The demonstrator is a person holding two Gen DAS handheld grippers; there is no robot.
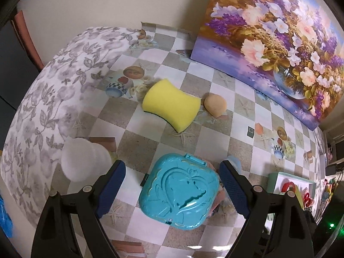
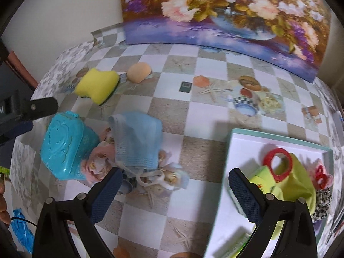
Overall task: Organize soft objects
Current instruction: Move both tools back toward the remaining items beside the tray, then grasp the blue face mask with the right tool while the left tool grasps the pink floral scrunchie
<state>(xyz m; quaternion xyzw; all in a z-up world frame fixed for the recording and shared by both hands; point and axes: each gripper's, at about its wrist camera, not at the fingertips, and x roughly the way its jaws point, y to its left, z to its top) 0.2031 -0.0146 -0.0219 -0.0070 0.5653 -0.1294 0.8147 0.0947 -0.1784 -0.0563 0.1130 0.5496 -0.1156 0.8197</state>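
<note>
Left wrist view: the left gripper hangs over the checkered desk with its jaws spread wide and released, grasping nothing. Between the two jaws, though lower and apart from both, sits a teal plastic case with a heart relief on its lid. Beyond the case, well ahead of the jaws, a yellow sponge lies flat on the desk; a beige round sponge rests just beside its right end. A white sponge appears blurred near the left jaw, outside its span. A flower painting leans against the wall at the far right.

Right wrist view: the right gripper is likewise released, its jaws parted and holding nothing. A light blue knitted cloth lies crumpled on the desk just ahead of the left jaw, its white cord trailing near that jaw's tip. The teal plastic case stands to the left of the cloth, tilted. The right jaw overlaps the edge of a white box that contains a lime green bag with a red ring handle, and a leopard-print item at its right side.
</note>
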